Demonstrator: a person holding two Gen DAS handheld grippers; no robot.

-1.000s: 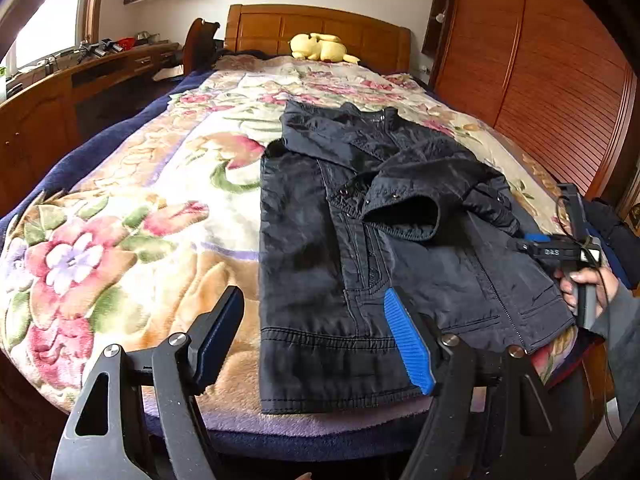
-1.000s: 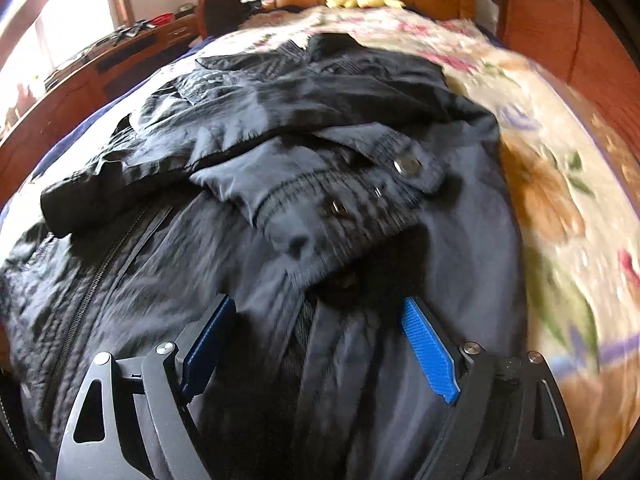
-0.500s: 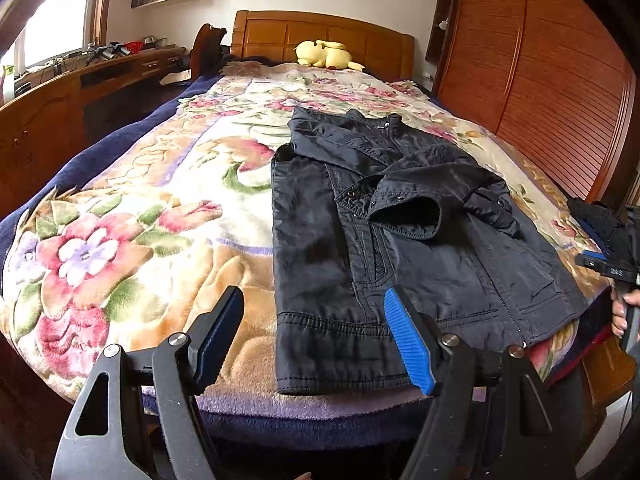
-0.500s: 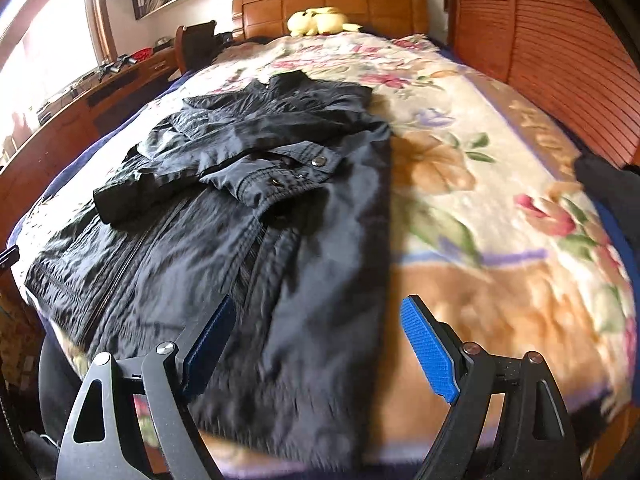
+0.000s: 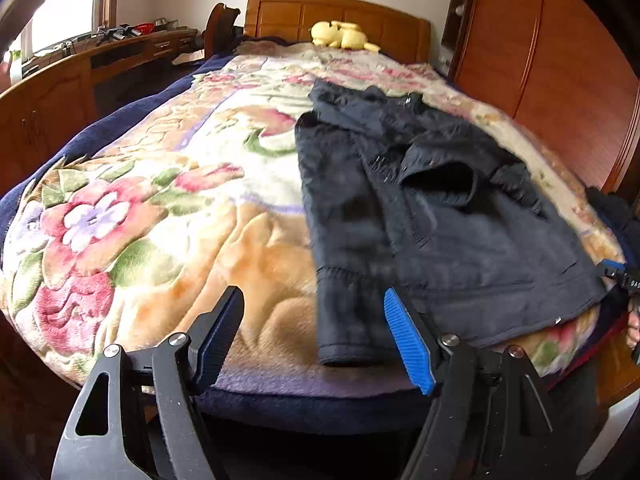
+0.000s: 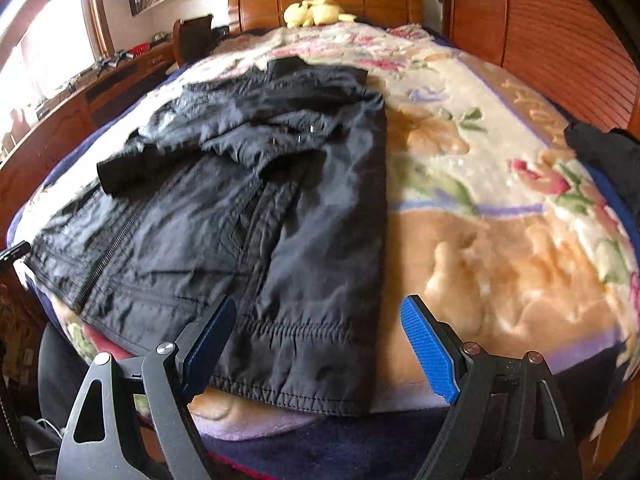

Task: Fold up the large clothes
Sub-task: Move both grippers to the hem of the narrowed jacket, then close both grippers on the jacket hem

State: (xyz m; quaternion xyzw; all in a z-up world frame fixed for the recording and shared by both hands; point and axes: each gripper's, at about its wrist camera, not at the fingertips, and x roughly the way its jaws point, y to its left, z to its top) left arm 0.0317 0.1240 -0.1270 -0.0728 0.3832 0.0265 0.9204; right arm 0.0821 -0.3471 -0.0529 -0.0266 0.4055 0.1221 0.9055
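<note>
1. Across the middle of both frames, the black jacket [image 5: 420, 216] is lying flat on the floral blanket [image 5: 160, 208], sleeves folded over its chest.
2. At the bottom of your left view, your left gripper [image 5: 314, 334] is hanging spread wide and empty over the jacket's hem.
3. At the bottom of your right view, your right gripper [image 6: 316, 344] is hovering spread too, gripping nothing, above the hem corner.

Jacket [image 5: 420, 216] on bed [image 5: 160, 216], near foot
</note>
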